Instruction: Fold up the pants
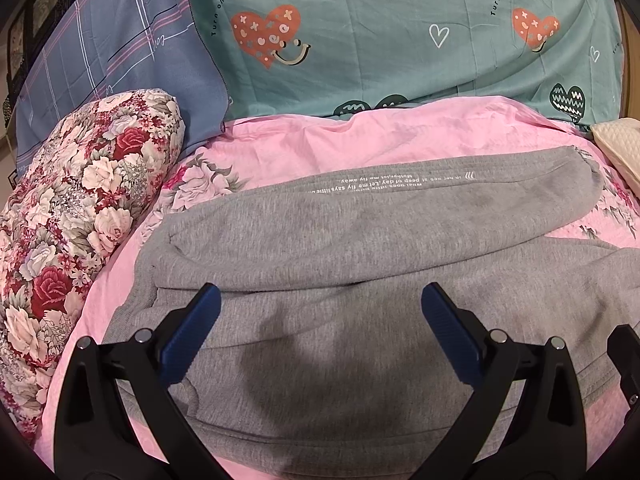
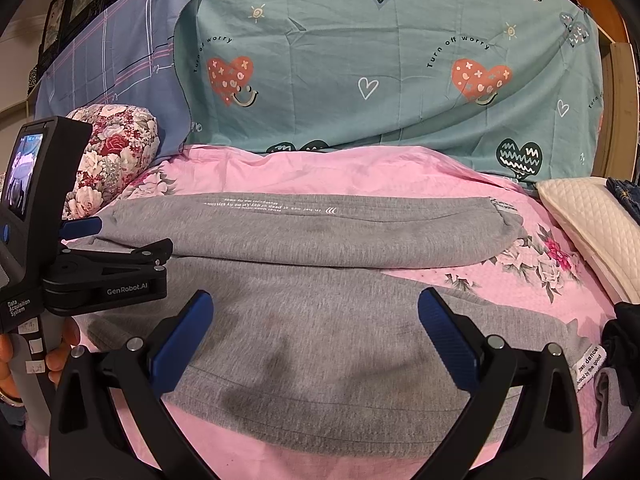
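Grey sweatpants [image 1: 340, 248] lie across the pink bedsheet [image 1: 280, 140], the far leg with white lettering folded over towards the right, its cuff at the right end [image 1: 588, 164]. My left gripper [image 1: 320, 312] is open and empty, hovering above the near part of the pants. The pants also show in the right wrist view [image 2: 320, 280], with a label at the right edge [image 2: 590, 364]. My right gripper [image 2: 316, 320] is open and empty above the near leg. The left gripper shows from the side in the right wrist view [image 2: 120, 252], at the pants' left end.
A floral bolster [image 1: 80, 208] lies at the left. A teal heart-print cover [image 1: 400, 32] and a blue plaid pillow [image 1: 112, 52] stand behind. A cream quilted pillow [image 2: 588, 224] and dark clothing [image 2: 624, 352] are at the right.
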